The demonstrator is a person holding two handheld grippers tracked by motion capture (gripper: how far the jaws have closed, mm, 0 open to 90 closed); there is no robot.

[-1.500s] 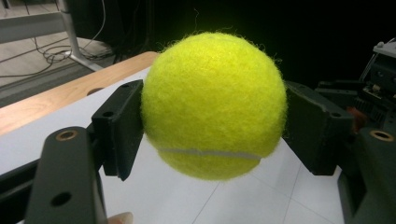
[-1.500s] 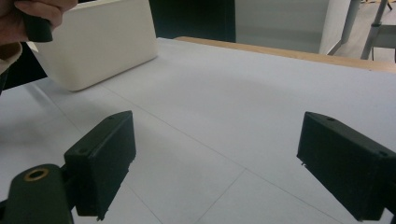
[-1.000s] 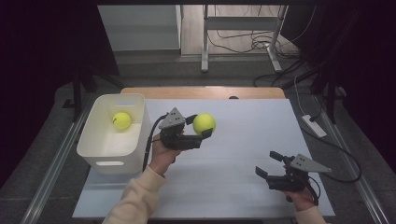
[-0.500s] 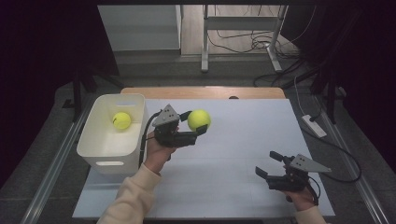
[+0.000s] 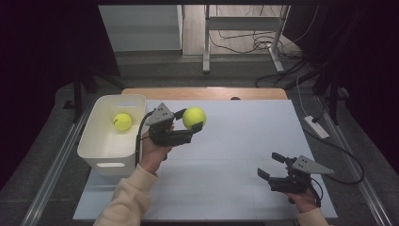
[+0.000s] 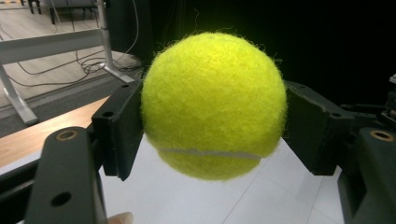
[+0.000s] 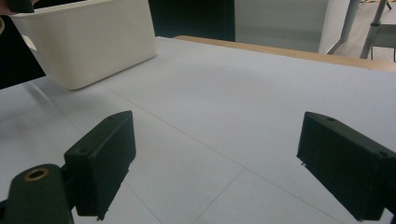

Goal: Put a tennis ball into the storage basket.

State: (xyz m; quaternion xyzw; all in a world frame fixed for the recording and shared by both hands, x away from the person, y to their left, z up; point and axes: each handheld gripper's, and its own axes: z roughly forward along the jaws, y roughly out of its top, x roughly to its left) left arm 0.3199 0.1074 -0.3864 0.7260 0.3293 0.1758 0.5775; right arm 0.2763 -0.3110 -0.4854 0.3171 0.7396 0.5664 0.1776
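Left gripper (image 5: 190, 123) clamps tennis ball (image 5: 194, 117) across its middle, held above the table just right of the white bin (image 5: 96, 141) (one ball (image 5: 123, 121) already inside). Right gripper (image 5: 272, 166) idle, jaws wide, empty.
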